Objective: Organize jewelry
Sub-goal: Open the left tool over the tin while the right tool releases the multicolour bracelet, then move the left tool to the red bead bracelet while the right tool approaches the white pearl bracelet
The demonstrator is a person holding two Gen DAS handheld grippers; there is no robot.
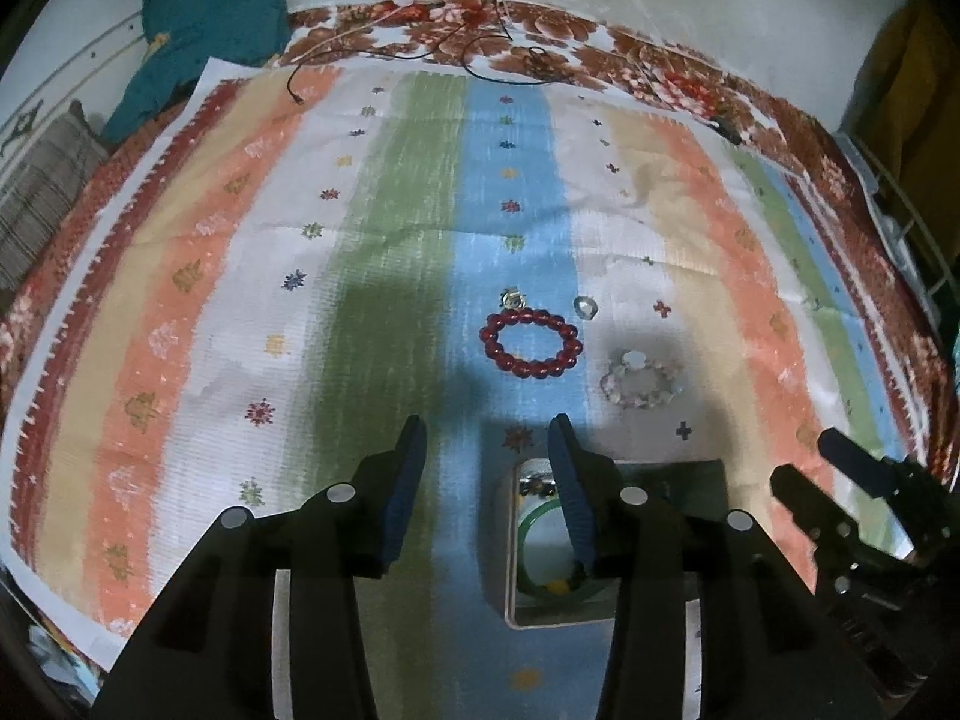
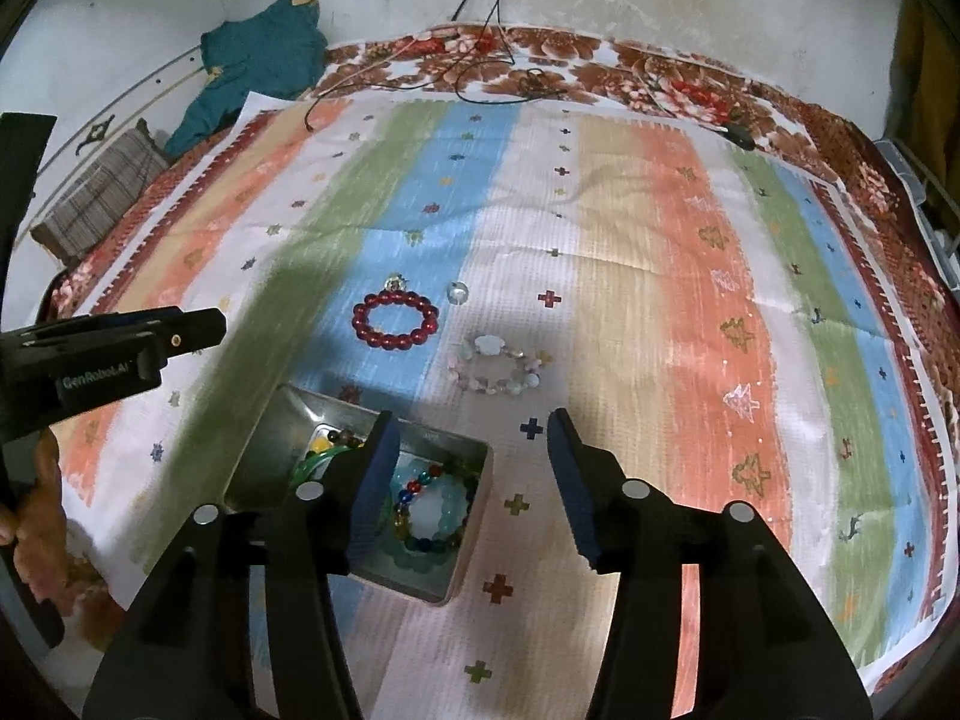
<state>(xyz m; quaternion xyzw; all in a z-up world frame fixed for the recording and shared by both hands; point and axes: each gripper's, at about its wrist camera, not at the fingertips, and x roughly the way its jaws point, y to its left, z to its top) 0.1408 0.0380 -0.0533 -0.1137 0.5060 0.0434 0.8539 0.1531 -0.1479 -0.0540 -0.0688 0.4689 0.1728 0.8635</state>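
Striped woven cloth (image 2: 660, 276) covers the bed, and near its front edge sits a square silver metal tin (image 2: 276, 438) already holding several bead bracelets (image 2: 432, 516), so the sorting looks partly done. Left out on the cloth beyond the tin are a dark red round-bead bracelet (image 2: 396, 319), a pale pastel stone bracelet (image 2: 501, 367) and two small clear trinkets (image 2: 457, 292). The left gripper (image 1: 486, 489) and right gripper (image 2: 471, 474) both hover with jaws apart, holding nothing.
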